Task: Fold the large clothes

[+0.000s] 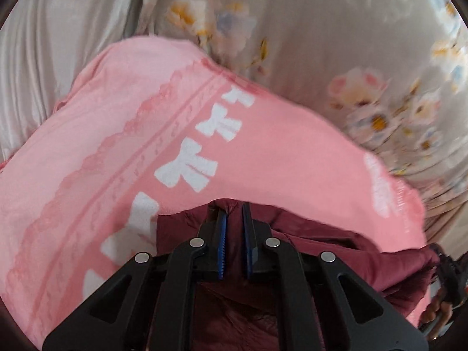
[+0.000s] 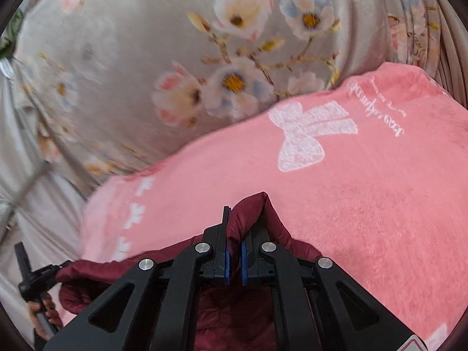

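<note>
- Left gripper [image 1: 232, 213]: jaws nearly shut, pinching an edge of the maroon jacket [image 1: 307, 234]; the fabric hangs below and beside the fingers.
- Right gripper [image 2: 235, 234]: jaws nearly shut on a bunched jacket fold [image 2: 257, 213] that rises past the fingertips.
- Beyond both fingertips lies a pink blanket [image 1: 263, 146], then floral sheet [image 2: 146, 58].
- Handling, judged: the jacket looks light, puffy and slick. Grip seams or hems, not smooth panels.
- Hidden: most of the jacket lies under the grippers; sleeves and collar cannot be located. Backgrounds are blurred.

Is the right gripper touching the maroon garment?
Touching. The right wrist view shows the right gripper clamped on a bunched fold of the maroon garment.
</note>
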Action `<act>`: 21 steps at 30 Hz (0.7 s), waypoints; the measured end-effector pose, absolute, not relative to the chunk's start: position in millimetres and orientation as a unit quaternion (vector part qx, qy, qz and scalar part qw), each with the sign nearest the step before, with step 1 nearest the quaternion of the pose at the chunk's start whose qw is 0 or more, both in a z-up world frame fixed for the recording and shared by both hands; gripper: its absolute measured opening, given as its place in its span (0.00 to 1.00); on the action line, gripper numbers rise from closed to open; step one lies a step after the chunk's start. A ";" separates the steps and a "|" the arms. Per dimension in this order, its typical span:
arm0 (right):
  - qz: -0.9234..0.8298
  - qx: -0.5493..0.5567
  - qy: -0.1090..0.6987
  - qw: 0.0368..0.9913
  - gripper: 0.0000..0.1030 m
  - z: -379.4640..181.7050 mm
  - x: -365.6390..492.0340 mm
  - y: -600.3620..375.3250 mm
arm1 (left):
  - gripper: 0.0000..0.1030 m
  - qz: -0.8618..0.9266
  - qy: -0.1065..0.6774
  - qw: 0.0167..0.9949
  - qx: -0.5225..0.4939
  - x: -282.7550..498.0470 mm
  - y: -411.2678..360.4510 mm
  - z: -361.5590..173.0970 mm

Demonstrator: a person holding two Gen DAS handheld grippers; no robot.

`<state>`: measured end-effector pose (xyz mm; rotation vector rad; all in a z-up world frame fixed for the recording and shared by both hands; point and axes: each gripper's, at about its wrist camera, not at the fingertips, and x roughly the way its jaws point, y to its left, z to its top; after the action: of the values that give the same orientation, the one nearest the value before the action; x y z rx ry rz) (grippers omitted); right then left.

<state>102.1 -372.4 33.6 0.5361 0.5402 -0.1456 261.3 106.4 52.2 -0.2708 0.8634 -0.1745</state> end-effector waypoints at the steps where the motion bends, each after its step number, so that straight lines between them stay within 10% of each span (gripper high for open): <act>1: -0.079 0.258 0.276 0.923 0.05 24.4 113.6 -373.6 | 0.10 -0.079 0.426 0.892 -0.127 270.1 103.4 41.1; 9: -0.076 0.315 0.295 0.899 0.19 -33.4 142.5 -398.2 | 0.29 -0.077 0.455 0.870 -0.177 303.8 115.8 -9.6; 11: -0.066 0.332 0.251 0.907 0.33 -23.9 122.9 -403.8 | 0.66 -0.048 0.405 0.899 -0.161 289.5 127.2 15.1; 13: -0.074 0.334 0.213 0.915 0.48 -11.7 103.0 -405.7 | 0.77 -0.047 0.354 0.923 -0.142 275.5 133.7 39.2; 21: -0.122 0.210 0.270 0.932 0.53 2.6 121.1 -377.2 | 0.77 -0.093 0.388 0.912 -0.098 283.1 102.5 43.8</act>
<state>121.1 -377.2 2.6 0.4290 0.5529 -0.2493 283.1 102.5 43.8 -0.2026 0.8004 -0.1911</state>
